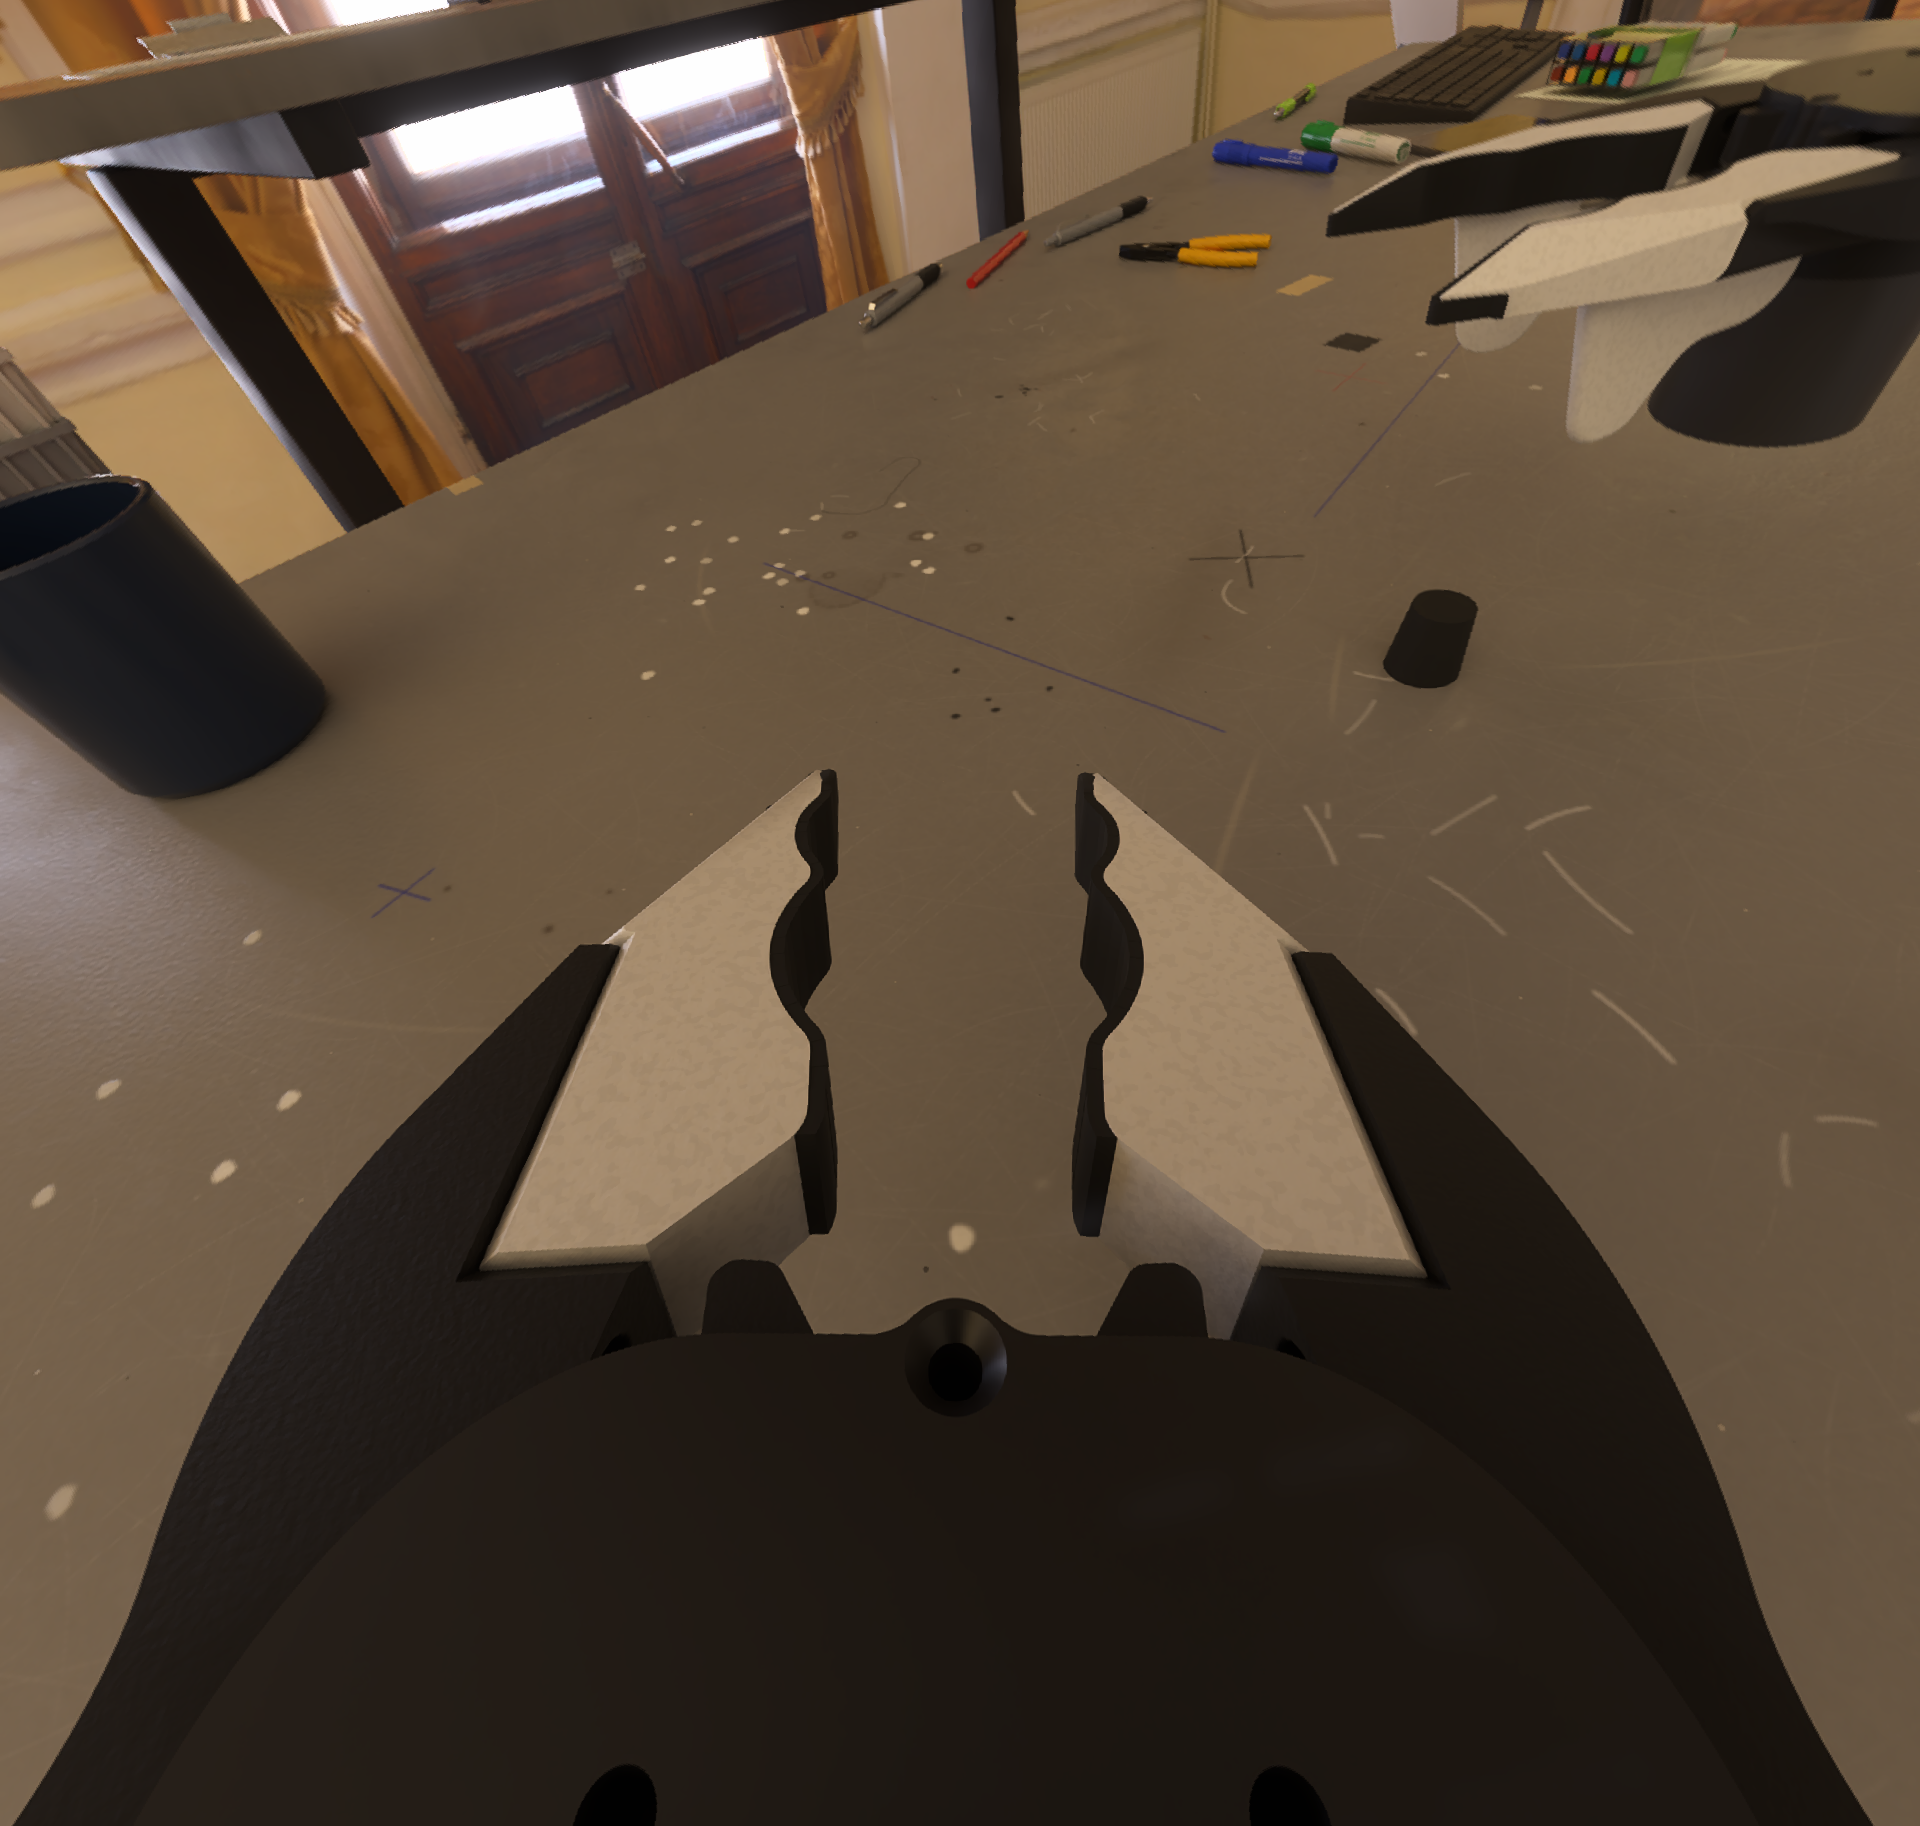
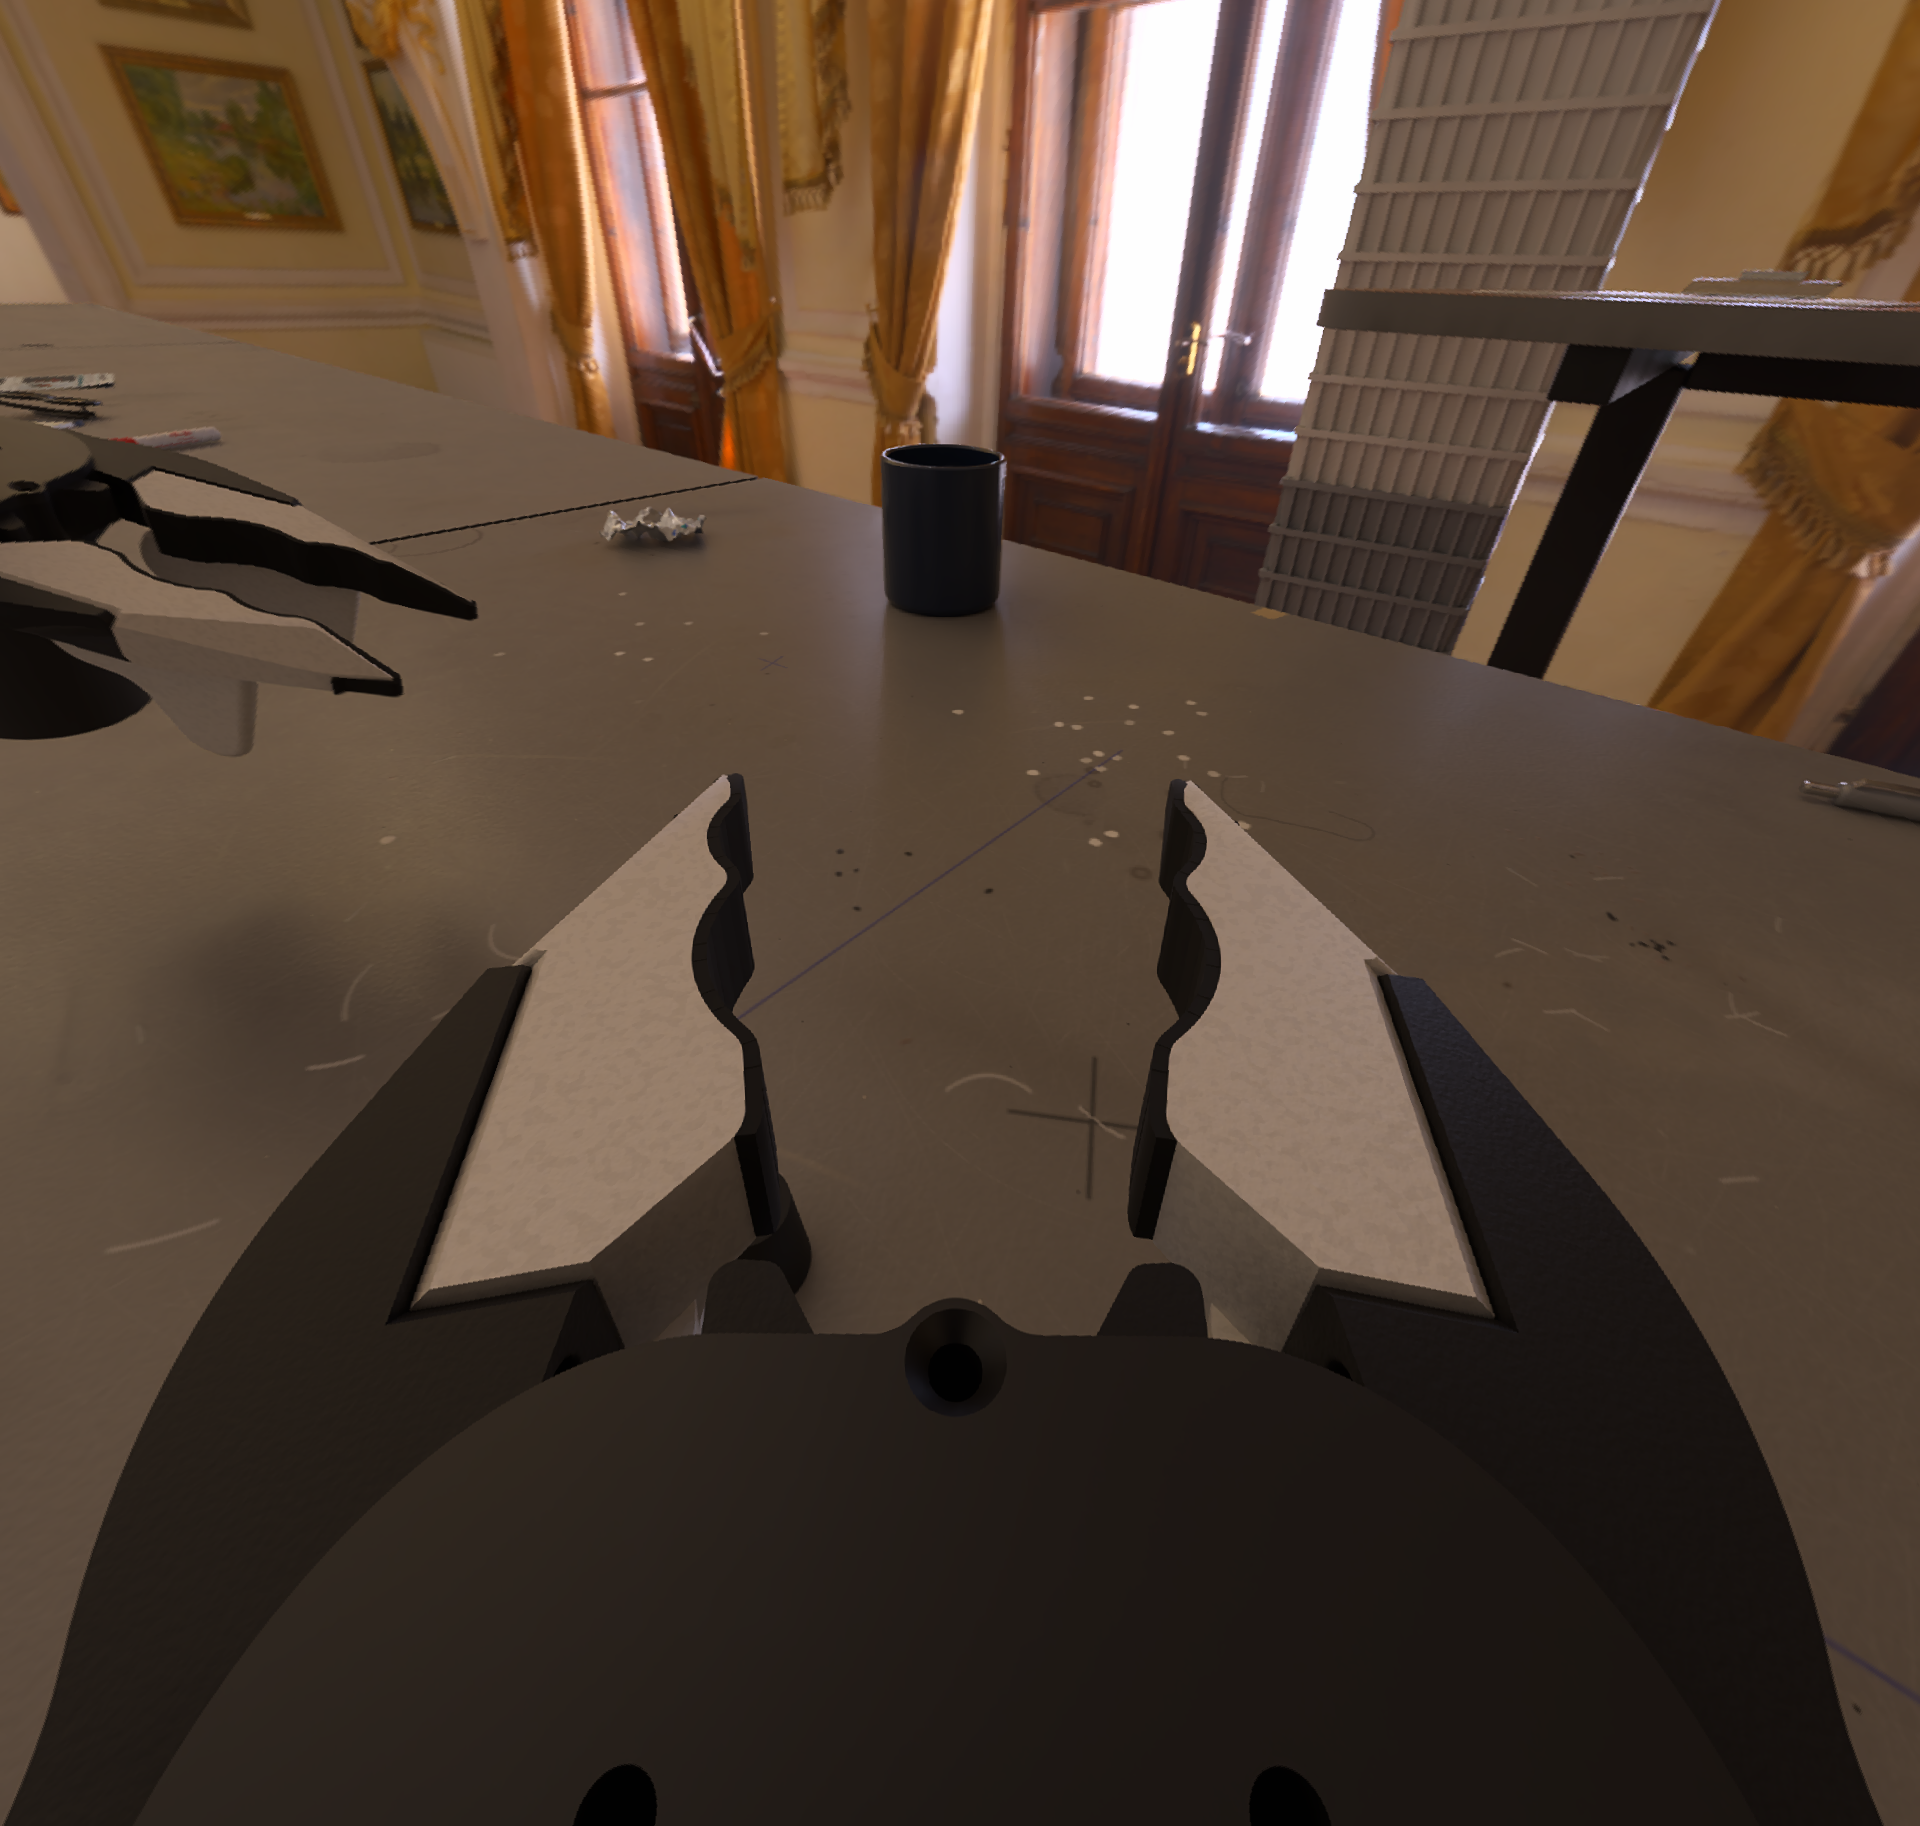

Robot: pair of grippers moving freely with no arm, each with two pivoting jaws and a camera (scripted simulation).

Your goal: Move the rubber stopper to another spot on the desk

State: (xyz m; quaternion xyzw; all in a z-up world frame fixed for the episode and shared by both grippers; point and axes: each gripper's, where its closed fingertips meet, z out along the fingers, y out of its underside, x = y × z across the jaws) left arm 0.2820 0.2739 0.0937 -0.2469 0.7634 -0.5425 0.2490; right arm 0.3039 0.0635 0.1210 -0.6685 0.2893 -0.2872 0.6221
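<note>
Rubber stopper, small, black and tapered, stands upright on the grey desk, ahead and to the right of the left gripper, well apart from it. That gripper hovers with its jaws parted and nothing between them. Farther right, the right gripper hangs above the desk, jaws spread wide and holding nothing. At the far left a dark cup stands upright; its inside cannot be seen. Pens, markers and yellow-handled pliers lie along the far edge.
</note>
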